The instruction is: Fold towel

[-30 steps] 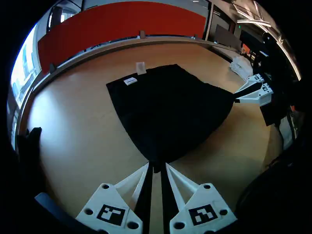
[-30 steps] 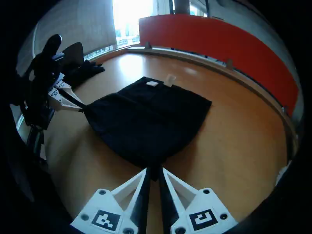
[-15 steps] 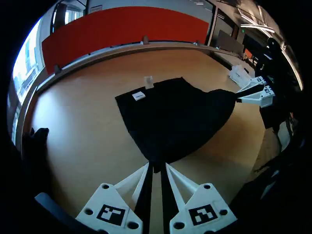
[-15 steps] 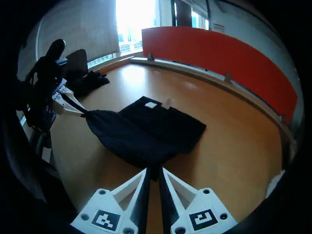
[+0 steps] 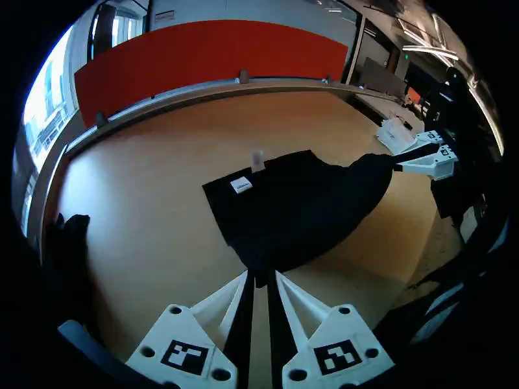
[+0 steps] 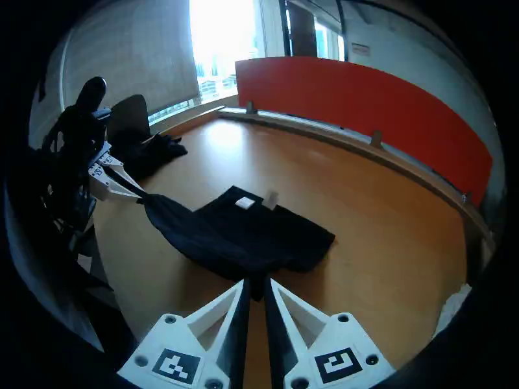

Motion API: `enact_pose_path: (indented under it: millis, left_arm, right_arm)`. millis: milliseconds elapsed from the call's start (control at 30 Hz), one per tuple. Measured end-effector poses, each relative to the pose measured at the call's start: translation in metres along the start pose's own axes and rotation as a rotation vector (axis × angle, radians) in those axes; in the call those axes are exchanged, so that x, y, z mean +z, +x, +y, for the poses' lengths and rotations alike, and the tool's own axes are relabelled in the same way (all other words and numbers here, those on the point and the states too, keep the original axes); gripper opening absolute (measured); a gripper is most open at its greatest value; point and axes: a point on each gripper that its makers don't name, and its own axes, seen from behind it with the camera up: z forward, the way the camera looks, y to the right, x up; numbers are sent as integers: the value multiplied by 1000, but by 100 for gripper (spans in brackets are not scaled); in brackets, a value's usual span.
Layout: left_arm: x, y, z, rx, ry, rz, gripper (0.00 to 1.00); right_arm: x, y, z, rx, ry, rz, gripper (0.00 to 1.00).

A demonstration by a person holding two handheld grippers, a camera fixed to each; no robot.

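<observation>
The left gripper [image 5: 259,280] is clamped on a near corner of the black towel [image 5: 298,201], its two fingers drawn almost together with dark cloth pinched at the tips. The right gripper [image 6: 256,285] appears to hold the neighbouring near corner in the same way, though black fabric against the dark inner faces of its fingers makes that pinch hard to read for certain.

Between the two grippers the held edge is raised off the wooden table [image 5: 149,194] and hangs in a shallow sag. From it the cloth slopes down and away to the far part, which lies flat on the tabletop. A small white tag [image 5: 241,185] sits near that far edge, with a second pale label [image 5: 257,160] standing up just beyond it.

The towel lies straight ahead of both tools, and the held edge runs crosswise from one gripper to the other. Neither is clearly nearer the far edge. The fold probably calls for carrying both corners forward together and laying them on the tagged edge.
</observation>
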Motion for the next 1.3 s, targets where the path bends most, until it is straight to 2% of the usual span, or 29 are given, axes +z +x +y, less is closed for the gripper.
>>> enact_pose_path:
  millis: [433,700,1000,1300]
  left_arm:
    - [-26,9,4,-30,-12,12,14]
    - [-34,9,7,-30,-24,11,14]
    - [-29,8,7,-37,-26,11,14]
    - [-11,11,2,-44,-23,15,14]
  right_arm:
    - [-20,0,-12,-15,26,-17,14]
    - [-26,2,-15,-16,34,-18,14]
    - [-24,-3,-14,-18,32,-30,14]
    - [-10,-9,-5,-27,27,-51,14]
